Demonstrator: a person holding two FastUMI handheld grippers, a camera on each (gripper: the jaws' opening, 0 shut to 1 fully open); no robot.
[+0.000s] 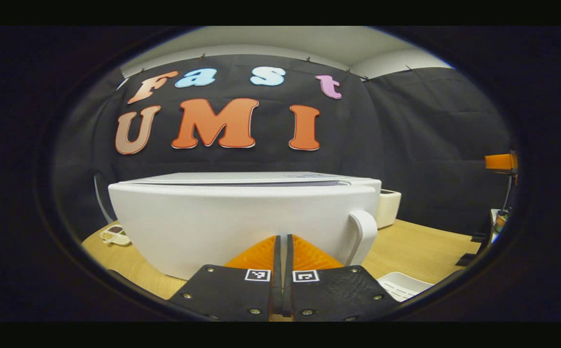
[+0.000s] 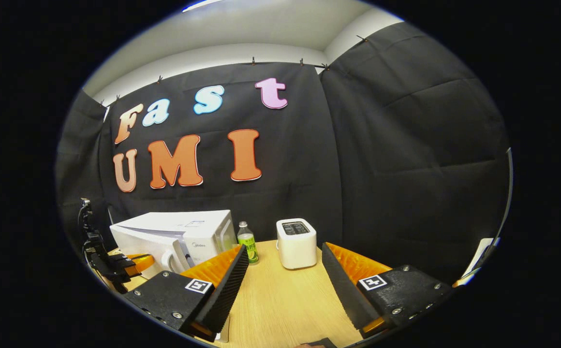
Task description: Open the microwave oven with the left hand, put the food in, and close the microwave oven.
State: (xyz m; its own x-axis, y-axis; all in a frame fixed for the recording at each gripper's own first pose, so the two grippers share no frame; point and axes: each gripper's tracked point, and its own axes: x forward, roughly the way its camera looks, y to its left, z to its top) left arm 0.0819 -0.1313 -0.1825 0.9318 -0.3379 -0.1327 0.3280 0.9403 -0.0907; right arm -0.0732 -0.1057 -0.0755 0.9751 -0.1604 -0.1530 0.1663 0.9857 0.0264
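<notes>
microwave (image 1: pixel 242 222) sits on the table (image 1: pixel 420 246), door closed, looks big, hard, heavy | best hold is the stiff handle (image 1: pixel 365 234) | left gripper (image 1: pixel 283 251) fingers pressed together, holding nothing, right by the door | right gripper (image 2: pixel 285 270) fingers wide, holding nothing

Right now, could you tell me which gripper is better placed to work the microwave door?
Left. The left gripper, shut, sits right against the white microwave oven's door beside its handle; the right gripper hangs open farther off.
</notes>
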